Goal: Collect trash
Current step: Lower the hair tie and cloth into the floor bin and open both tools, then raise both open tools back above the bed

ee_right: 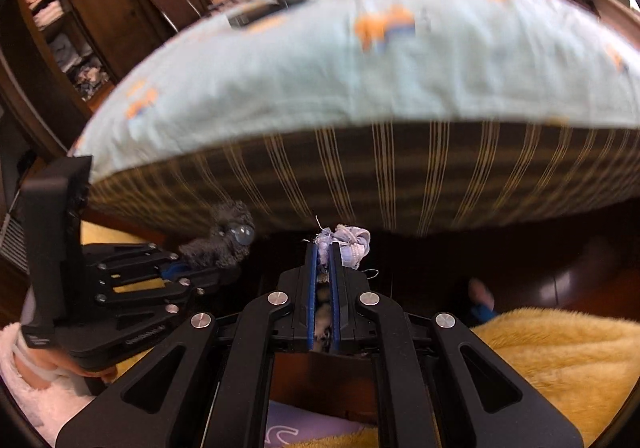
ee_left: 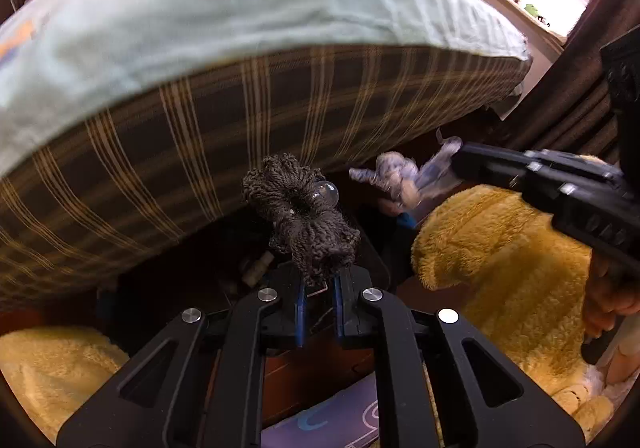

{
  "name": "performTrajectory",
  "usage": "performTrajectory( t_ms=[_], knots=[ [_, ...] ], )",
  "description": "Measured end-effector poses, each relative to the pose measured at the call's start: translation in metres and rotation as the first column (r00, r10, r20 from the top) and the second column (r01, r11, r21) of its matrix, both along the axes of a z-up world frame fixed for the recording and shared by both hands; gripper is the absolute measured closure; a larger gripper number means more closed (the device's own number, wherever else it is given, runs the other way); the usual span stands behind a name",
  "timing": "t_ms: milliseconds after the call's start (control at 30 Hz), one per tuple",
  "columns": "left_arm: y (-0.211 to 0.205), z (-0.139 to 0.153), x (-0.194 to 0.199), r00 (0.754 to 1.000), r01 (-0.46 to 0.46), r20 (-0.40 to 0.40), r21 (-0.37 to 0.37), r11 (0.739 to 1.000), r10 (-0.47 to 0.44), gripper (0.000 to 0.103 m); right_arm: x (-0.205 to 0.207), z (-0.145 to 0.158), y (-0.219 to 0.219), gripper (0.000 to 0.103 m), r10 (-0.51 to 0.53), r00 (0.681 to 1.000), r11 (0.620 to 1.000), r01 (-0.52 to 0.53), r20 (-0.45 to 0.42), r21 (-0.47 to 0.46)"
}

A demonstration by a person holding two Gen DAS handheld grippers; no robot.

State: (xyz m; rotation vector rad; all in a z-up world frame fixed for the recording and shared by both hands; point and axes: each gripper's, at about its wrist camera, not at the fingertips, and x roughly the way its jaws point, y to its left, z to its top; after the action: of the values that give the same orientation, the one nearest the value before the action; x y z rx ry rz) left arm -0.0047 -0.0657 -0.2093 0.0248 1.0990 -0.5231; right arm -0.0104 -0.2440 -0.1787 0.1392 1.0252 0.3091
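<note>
Below the bed's striped side, the left gripper (ee_left: pixel 320 280) is clamped on a dark knitted scrunchie (ee_left: pixel 300 207) with a clear bead, pinched only by its lower fold. Just to its right, the right gripper (ee_right: pixel 325 252) is closed tight on a pale blue-white scrap of frayed cloth (ee_right: pixel 350 242), most of it bunched beyond the fingertips. Both pieces hang in the air near the bed (ee_right: pixel 360 87), apart from each other. I judge the scrunchie's shallow hold the weak point: a quick swing could shake it loose onto the dark floor under the bed edge. Yellow fleece (ee_right: pixel 560 360) lies beneath both tools, and could snag a dangling thread. No bin shows in either view.
</note>
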Motion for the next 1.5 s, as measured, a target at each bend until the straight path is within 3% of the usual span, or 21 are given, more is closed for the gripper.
performTrajectory(
  t_ms=[233,600,733,900,967,1033,1133,1233,1300,1500],
  knots=[
    [0.003,-0.039,0.012,0.998,-0.023,-0.065,0.033,0.999,0.025,0.094,0.015,-0.048,0.011,0.096,-0.011,0.995,1.000,0.011,-0.097,-0.008],
    [0.002,-0.068,0.021,0.989,-0.030,-0.146,0.016,0.999,0.032,0.089,0.034,-0.075,0.019,0.094,-0.023,0.986,1.000,0.022,-0.163,-0.012],
    [0.008,-0.071,0.020,0.988,-0.041,-0.148,0.024,0.999,0.044,0.083,0.040,-0.080,0.017,0.094,-0.034,0.984,0.999,0.034,-0.177,-0.001],
    [0.017,-0.057,0.020,0.992,-0.060,-0.108,0.048,0.997,0.065,0.064,0.044,-0.079,0.006,0.092,-0.067,0.981,0.998,0.067,-0.180,-0.003],
    [0.019,-0.047,0.018,0.994,-0.068,-0.087,0.052,0.996,0.073,0.058,0.044,-0.070,0.000,0.078,-0.086,0.983,0.996,0.087,-0.159,0.000],
    [0.024,-0.031,0.016,0.995,-0.077,-0.051,0.052,0.996,0.080,0.051,0.043,-0.058,-0.007,0.043,-0.106,0.986,0.994,0.107,-0.125,-0.002],
    [0.030,-0.002,0.016,0.996,-0.089,0.027,0.051,0.995,0.088,0.040,0.043,-0.031,-0.015,0.037,-0.118,0.991,0.993,0.117,-0.058,-0.018],
    [0.037,0.027,0.016,0.991,-0.102,0.089,0.037,0.994,0.098,0.030,0.044,0.000,-0.024,0.013,-0.133,0.991,0.991,0.134,0.018,-0.019],
    [0.043,0.044,0.018,0.988,-0.111,0.115,0.019,0.994,0.108,0.025,0.048,0.024,-0.026,0.006,-0.128,0.989,0.991,0.130,0.068,-0.024],
    [0.057,0.089,0.033,0.974,-0.132,0.187,0.002,0.991,0.129,0.011,0.064,0.077,-0.025,0.005,-0.097,0.979,0.994,0.105,0.179,-0.037]
  ],
)
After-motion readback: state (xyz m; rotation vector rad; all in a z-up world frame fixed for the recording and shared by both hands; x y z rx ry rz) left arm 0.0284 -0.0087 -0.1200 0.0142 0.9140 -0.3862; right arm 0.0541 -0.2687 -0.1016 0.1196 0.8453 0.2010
